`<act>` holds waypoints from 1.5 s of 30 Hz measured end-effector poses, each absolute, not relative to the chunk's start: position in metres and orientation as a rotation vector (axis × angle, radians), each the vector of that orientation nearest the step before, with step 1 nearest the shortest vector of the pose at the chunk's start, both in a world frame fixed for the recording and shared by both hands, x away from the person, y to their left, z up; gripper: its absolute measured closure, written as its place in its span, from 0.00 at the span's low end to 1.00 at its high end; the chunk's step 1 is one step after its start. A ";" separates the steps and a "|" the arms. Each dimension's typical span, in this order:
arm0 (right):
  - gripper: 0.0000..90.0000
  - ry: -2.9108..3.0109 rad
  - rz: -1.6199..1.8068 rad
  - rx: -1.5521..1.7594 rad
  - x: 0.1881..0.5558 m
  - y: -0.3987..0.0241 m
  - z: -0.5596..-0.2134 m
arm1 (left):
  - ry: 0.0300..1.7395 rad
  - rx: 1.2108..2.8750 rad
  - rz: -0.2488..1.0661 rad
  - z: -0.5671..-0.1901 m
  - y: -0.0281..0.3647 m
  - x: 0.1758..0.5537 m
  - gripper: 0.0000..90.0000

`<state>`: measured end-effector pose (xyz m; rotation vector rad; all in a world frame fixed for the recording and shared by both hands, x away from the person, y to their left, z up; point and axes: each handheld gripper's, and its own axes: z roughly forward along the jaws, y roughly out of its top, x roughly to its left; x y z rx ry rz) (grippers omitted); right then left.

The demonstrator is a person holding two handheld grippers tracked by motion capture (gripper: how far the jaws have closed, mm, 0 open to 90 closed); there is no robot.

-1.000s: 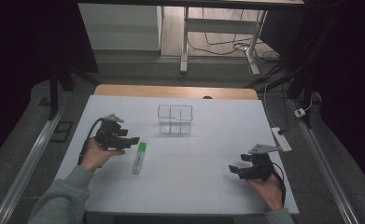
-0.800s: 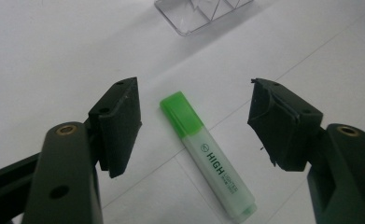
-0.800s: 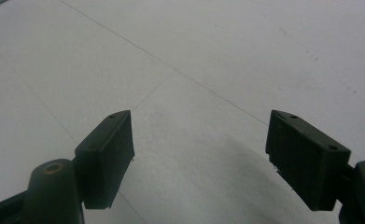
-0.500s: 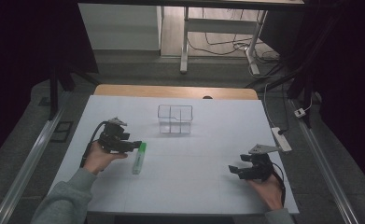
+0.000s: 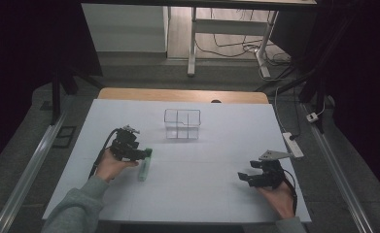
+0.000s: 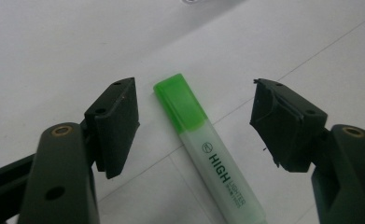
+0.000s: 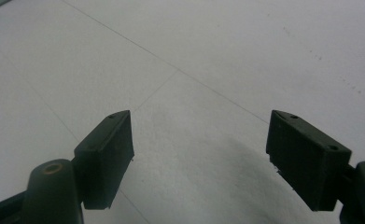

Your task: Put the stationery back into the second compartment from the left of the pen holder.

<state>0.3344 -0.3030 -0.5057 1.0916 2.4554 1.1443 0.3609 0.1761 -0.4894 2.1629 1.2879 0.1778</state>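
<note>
A green highlighter (image 5: 144,165) lies flat on the white table (image 5: 197,194), left of centre. Its green cap (image 6: 180,102) points away from me between the jaws of my left gripper (image 6: 196,121), which stands open around it without touching. In the high view the left gripper (image 5: 141,154) hovers over the cap end. My right gripper (image 5: 243,177) rests near the table's front right, open, with bare table between its jaws (image 7: 199,154).
A clear plastic box with compartments (image 5: 182,124) stands at the middle back of the table. A power strip (image 5: 293,144) lies along the right edge. A wooden strip (image 5: 182,94) borders the far edge.
My left gripper has moved right and slightly forward, from beside the highlighter to over its cap end. The right gripper has stayed in place.
</note>
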 end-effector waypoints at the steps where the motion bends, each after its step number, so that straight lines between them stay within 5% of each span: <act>1: 0.25 2.456 1.143 1.092 0.334 -0.303 -0.506 | 1.286 2.168 0.177 -0.490 0.175 0.362 0.35; 27: 0.25 2.460 1.127 1.087 0.335 -0.302 -0.507 | 1.402 2.197 0.142 -0.522 0.159 0.382 0.46; 45: 0.25 2.453 1.120 1.097 0.335 -0.302 -0.507 | 1.452 2.235 0.294 -0.522 0.146 0.377 0.63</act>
